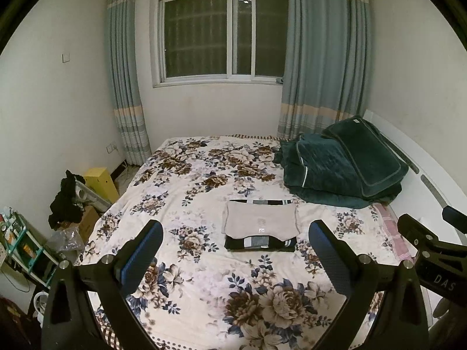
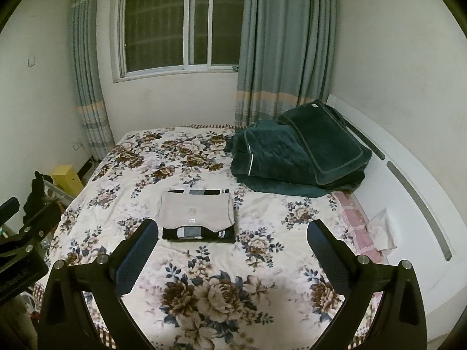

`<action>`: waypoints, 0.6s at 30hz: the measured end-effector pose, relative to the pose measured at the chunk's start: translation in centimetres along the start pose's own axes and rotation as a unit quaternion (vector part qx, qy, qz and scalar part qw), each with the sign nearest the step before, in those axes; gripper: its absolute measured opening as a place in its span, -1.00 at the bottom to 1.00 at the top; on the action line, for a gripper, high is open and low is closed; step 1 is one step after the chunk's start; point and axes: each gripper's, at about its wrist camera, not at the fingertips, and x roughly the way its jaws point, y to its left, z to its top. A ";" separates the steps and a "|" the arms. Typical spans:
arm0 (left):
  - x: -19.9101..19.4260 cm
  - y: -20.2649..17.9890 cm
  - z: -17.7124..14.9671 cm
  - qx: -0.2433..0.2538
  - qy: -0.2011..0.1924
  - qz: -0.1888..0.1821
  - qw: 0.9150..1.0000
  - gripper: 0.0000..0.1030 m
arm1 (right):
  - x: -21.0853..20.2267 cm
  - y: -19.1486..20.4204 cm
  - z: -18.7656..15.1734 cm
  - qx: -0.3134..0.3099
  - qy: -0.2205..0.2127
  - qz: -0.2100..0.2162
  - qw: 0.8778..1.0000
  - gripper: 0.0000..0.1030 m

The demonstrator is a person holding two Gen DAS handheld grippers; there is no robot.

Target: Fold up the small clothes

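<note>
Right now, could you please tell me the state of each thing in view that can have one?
Left claw: open, empty, above the bed.
Right claw: open, empty, above the bed.
Beige garment: folded, lying on top of the black garment.
Black garment: folded, flat on the bedspread.
Green blanket: loosely folded, heaped by the headboard.
Curtains: drawn apart.
Window: looks shut.

Green quilt (image 1: 344, 163) on floral bedspread (image 1: 204, 280); curtains (image 1: 321, 58) flank window (image 1: 219, 35).
</note>
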 end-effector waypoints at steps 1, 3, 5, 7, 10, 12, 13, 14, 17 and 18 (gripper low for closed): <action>0.0 0.1 0.0 0.000 0.001 -0.001 1.000 0.98 | 0.0 0.0 0.0 0.000 0.001 0.000 1.000 1.00; -0.1 0.0 0.0 0.000 0.000 -0.001 1.000 0.98 | -0.1 0.1 0.1 0.000 0.000 0.002 1.000 1.00; -0.1 0.0 0.0 0.000 0.002 -0.001 1.000 0.98 | 0.0 0.1 0.1 -0.001 0.001 0.002 1.000 1.00; -0.2 -0.1 0.0 0.001 0.003 -0.002 1.000 0.98 | -0.1 0.1 0.0 0.000 0.000 0.002 1.000 1.00; -0.2 -0.1 0.0 0.001 0.002 -0.002 1.000 0.98 | -0.2 0.2 0.0 0.000 -0.001 0.002 1.000 1.00; -0.2 -0.2 0.0 0.001 0.002 0.000 1.000 0.98 | -0.2 0.2 0.1 0.000 -0.001 0.004 1.000 1.00; -0.2 -0.2 0.0 0.001 0.002 -0.001 1.000 0.98 | -0.3 0.5 0.4 -0.001 -0.001 0.005 1.000 1.00; -0.2 -0.1 0.0 0.000 0.002 -0.001 1.000 0.98 | -0.3 0.5 0.4 -0.001 -0.001 0.005 1.000 1.00; -0.3 -0.2 0.0 0.002 0.003 -0.002 1.000 0.98 | -0.3 0.6 0.5 -0.003 0.000 0.007 1.000 1.00; -0.3 -0.2 0.0 0.002 0.004 -0.002 1.000 0.98 | -0.3 0.7 0.5 -0.003 0.001 0.009 1.000 1.00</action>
